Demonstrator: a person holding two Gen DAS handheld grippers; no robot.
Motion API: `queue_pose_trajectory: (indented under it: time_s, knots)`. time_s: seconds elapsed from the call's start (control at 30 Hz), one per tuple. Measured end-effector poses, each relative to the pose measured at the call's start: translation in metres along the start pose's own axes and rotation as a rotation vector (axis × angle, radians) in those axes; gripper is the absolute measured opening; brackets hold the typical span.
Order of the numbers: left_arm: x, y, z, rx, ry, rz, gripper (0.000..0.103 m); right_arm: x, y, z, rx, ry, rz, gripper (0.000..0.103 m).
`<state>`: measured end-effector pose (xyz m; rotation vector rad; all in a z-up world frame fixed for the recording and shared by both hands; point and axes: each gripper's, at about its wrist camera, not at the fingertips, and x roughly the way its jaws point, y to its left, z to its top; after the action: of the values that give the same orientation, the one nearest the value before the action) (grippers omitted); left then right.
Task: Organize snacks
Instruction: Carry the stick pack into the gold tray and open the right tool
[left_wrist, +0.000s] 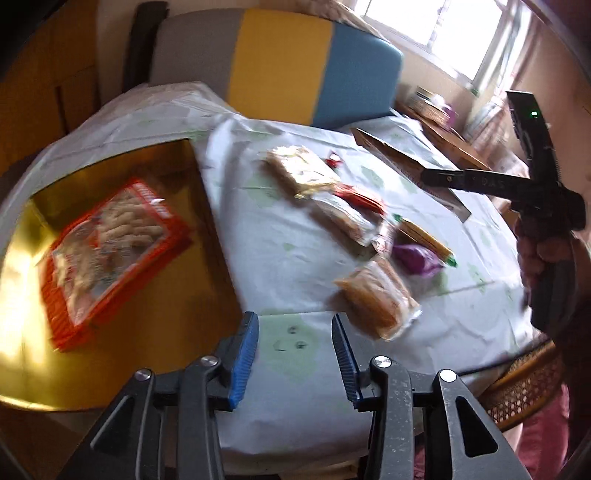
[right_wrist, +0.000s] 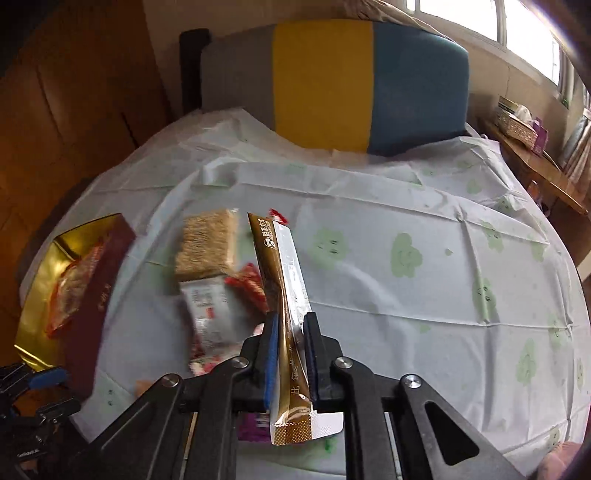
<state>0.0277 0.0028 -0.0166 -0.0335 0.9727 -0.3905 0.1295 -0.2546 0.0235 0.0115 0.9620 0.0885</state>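
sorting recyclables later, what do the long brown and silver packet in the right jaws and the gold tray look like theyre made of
Long brown and silver stick packet: looks like metallised plastic film, glossy, with crimped sealed ends and creases.

Gold tray: seems to be foil-faced card, mirror-shiny, reflecting window light; its sharp folded walls suggest board, though thin metal cannot be ruled out.

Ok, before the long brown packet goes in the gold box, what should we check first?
1. Right gripper shut on the brown stick packet: ok.
2. Packet lifted clear of the table: ok, it hangs above the other snacks.
3. Left gripper open with nothing between its fingers: ok.
4. Gold box open and showing room: ok, only the orange biscuit pack lies in it.
5. Grip firm enough for the trip: cannot tell, the packet is held near one end.
6. Snacks left to sort: not ok, several still lie on the table.
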Motion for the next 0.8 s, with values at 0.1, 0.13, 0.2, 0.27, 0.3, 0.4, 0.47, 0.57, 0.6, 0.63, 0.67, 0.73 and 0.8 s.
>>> queue_pose_trajectory:
  time_s: [0.1,0.13,0.2,0.27,0.3,0.4,0.47,0.57,0.6,0.63,0.67,0.73,0.8]
  knots:
    - [-0.017,0.020,-0.001,-0.062,-0.033,-0.025,0.043,-0.001,0.048,0.011,-0.059,-0.009,0.074,0.013]
    - [-0.022,0.027,-0.002,-0.083,-0.045,-0.020,0.043,0.000,0.065,0.014,-0.082,-0.011,0.091,0.013]
    - [-0.032,0.042,-0.003,-0.117,-0.072,0.018,0.043,0.002,0.097,0.021,-0.109,-0.012,0.142,0.013]
    - [-0.039,0.060,-0.007,-0.157,-0.090,0.070,0.043,0.005,0.130,0.026,-0.146,-0.013,0.182,0.013]
    - [-0.042,0.070,-0.009,-0.180,-0.095,0.104,0.043,0.007,0.146,0.028,-0.161,-0.011,0.194,0.013]
    - [-0.055,0.106,-0.017,-0.272,-0.124,0.235,0.043,0.017,0.195,0.029,-0.211,0.004,0.230,0.013]
    - [-0.067,0.131,-0.024,-0.336,-0.151,0.314,0.043,0.024,0.226,0.026,-0.238,0.019,0.242,0.013]
    - [-0.079,0.164,-0.035,-0.429,-0.166,0.392,0.044,0.038,0.266,0.018,-0.274,0.044,0.252,0.017]
    - [-0.082,0.172,-0.038,-0.449,-0.169,0.412,0.044,0.041,0.276,0.014,-0.281,0.050,0.250,0.017]
    - [-0.084,0.179,-0.042,-0.468,-0.171,0.434,0.044,0.043,0.286,0.009,-0.296,0.048,0.239,0.019]
    - [-0.086,0.184,-0.045,-0.483,-0.173,0.451,0.044,0.045,0.296,0.004,-0.313,0.041,0.228,0.020]
    - [-0.087,0.193,-0.050,-0.503,-0.169,0.468,0.044,0.046,0.310,-0.005,-0.332,0.031,0.213,0.020]
    - [-0.086,0.198,-0.053,-0.522,-0.168,0.477,0.044,0.048,0.321,-0.013,-0.358,0.021,0.192,0.024]
